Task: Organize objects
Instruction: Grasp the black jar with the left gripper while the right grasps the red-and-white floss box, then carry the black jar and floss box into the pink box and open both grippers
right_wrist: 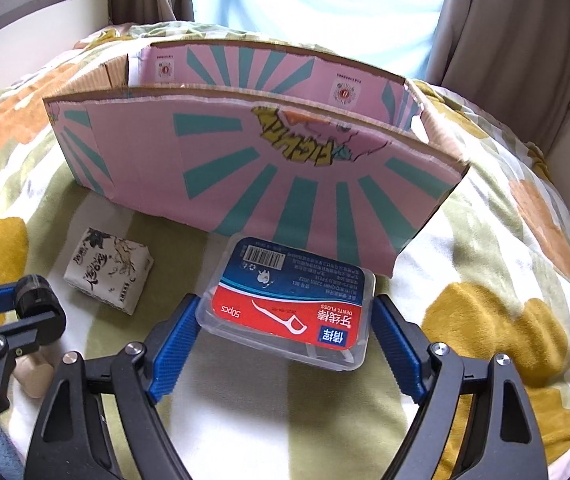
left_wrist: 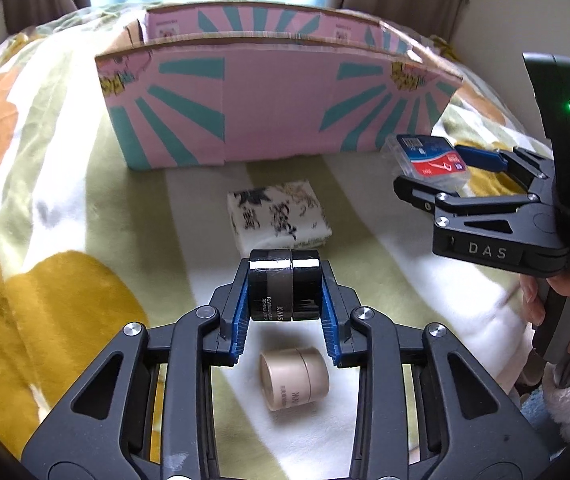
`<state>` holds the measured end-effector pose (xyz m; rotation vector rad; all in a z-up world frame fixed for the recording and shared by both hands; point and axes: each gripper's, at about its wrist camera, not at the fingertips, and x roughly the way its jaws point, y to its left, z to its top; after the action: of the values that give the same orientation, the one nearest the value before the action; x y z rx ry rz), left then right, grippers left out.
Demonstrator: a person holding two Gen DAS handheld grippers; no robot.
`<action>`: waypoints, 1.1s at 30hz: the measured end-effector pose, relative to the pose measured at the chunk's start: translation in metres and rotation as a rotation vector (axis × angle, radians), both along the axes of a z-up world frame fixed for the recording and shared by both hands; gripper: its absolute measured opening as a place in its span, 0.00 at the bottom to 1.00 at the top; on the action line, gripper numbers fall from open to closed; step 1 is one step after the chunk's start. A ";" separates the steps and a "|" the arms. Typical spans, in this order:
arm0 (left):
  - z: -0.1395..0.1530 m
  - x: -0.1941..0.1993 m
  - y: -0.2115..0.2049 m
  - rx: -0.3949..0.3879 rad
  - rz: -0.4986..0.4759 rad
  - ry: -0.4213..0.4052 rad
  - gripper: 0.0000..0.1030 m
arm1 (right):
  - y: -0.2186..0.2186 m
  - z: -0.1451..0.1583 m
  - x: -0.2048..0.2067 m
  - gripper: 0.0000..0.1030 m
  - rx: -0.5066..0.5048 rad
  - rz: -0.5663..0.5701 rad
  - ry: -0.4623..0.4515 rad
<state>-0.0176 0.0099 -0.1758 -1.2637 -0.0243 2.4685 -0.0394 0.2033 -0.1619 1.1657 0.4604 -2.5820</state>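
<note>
My left gripper (left_wrist: 285, 292) is shut on a black cosmetic jar (left_wrist: 283, 290), held on its side above the blanket; the jar also shows in the right wrist view (right_wrist: 39, 308). My right gripper (right_wrist: 285, 320) is shut on a clear dental floss box (right_wrist: 289, 300) with a red and blue label, just in front of the pink cardboard box (right_wrist: 245, 168). In the left wrist view the right gripper (left_wrist: 441, 176) holds the floss box (left_wrist: 425, 156) near the pink box's (left_wrist: 277, 108) right front corner.
A beige jar (left_wrist: 295, 378) lies on its side under my left gripper. A white tissue pack with black print (left_wrist: 279, 216) lies between it and the pink box; it also shows in the right wrist view (right_wrist: 109, 270). All rest on a flowered blanket (left_wrist: 65, 200).
</note>
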 end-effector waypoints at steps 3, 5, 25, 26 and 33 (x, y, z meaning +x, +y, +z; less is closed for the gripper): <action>0.012 -0.001 -0.008 0.034 0.007 0.003 0.27 | -0.009 0.010 -0.005 0.79 -0.021 0.006 -0.005; 0.020 -0.003 -0.008 0.056 0.009 0.001 0.27 | -0.016 0.022 -0.005 0.79 -0.045 0.010 -0.009; 0.149 -0.110 0.014 0.023 -0.091 0.154 0.27 | -0.024 0.159 -0.072 0.79 -0.186 0.096 0.030; 0.150 -0.119 0.016 0.018 -0.094 0.147 0.27 | -0.026 0.163 -0.081 0.79 -0.195 0.094 0.021; 0.137 -0.170 0.031 -0.017 -0.099 0.085 0.27 | -0.041 0.165 -0.143 0.80 -0.253 0.070 -0.080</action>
<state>-0.1881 0.0406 -0.0386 -1.1370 0.0793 2.4396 -0.1824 0.1626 0.0034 1.1370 0.1484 -2.4374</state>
